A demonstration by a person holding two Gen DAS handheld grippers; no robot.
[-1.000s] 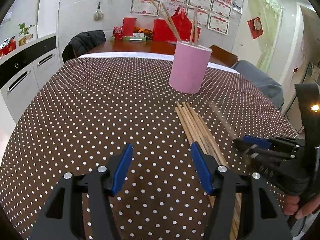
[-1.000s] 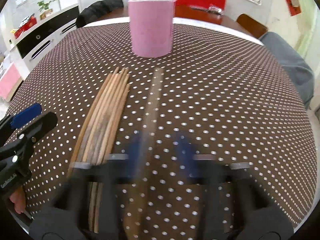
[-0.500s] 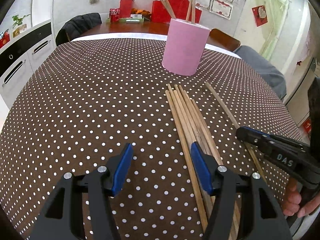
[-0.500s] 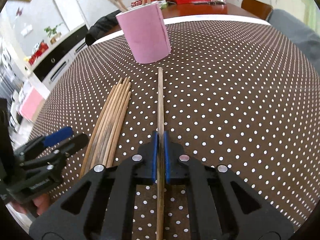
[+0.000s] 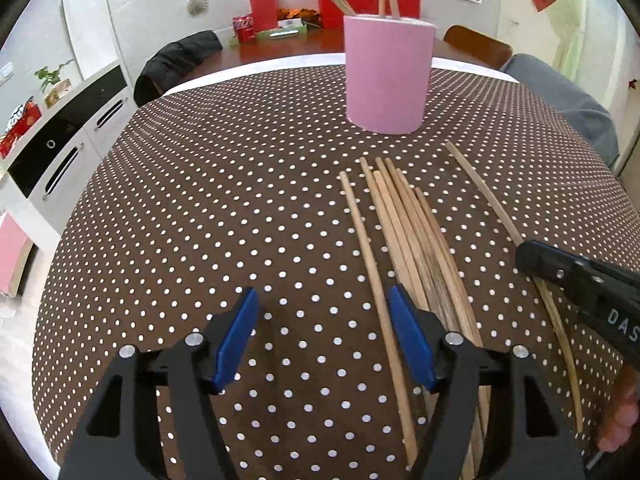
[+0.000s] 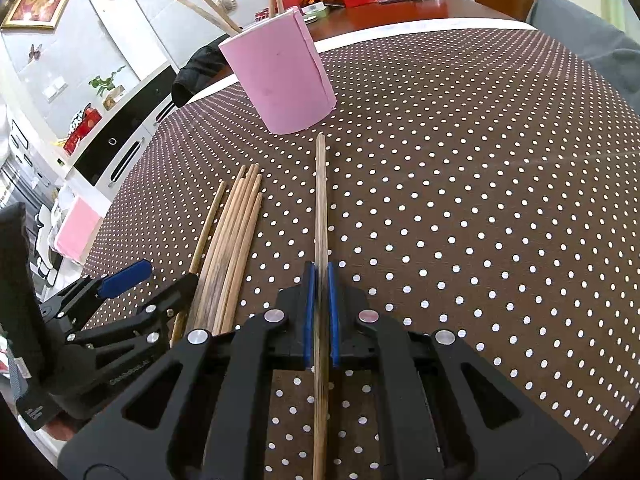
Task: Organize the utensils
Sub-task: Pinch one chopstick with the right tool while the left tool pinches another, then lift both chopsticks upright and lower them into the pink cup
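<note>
Wooden and pale, the single chopstick (image 6: pixel 321 216) was pinched between the blue pads of the right gripper (image 6: pixel 321 280), running straight ahead of the fingers with its far tip just short of the pink cup (image 6: pixel 280 84) and its near end passing back under the tool. It looked light, stiff and rather smooth, so a hold near the middle, as here, should keep it from swinging; a grip close to one end would probably let it droop or twist between the pads. To that gripper's left lay the loose bundle of chopsticks (image 6: pixel 234 240) on the dotted tablecloth (image 6: pixel 480 200), and beyond it the left gripper (image 5: pixel 324 320) hung with its fingers spread wide and holding nothing, one stray stick running just inside its right finger. The right wrist view showed the pinch itself plainly, which the left view could not, since only the side of the right tool appeared there. The left view instead showed more chopsticks standing in the cup, well ahead of its fingers.
</note>
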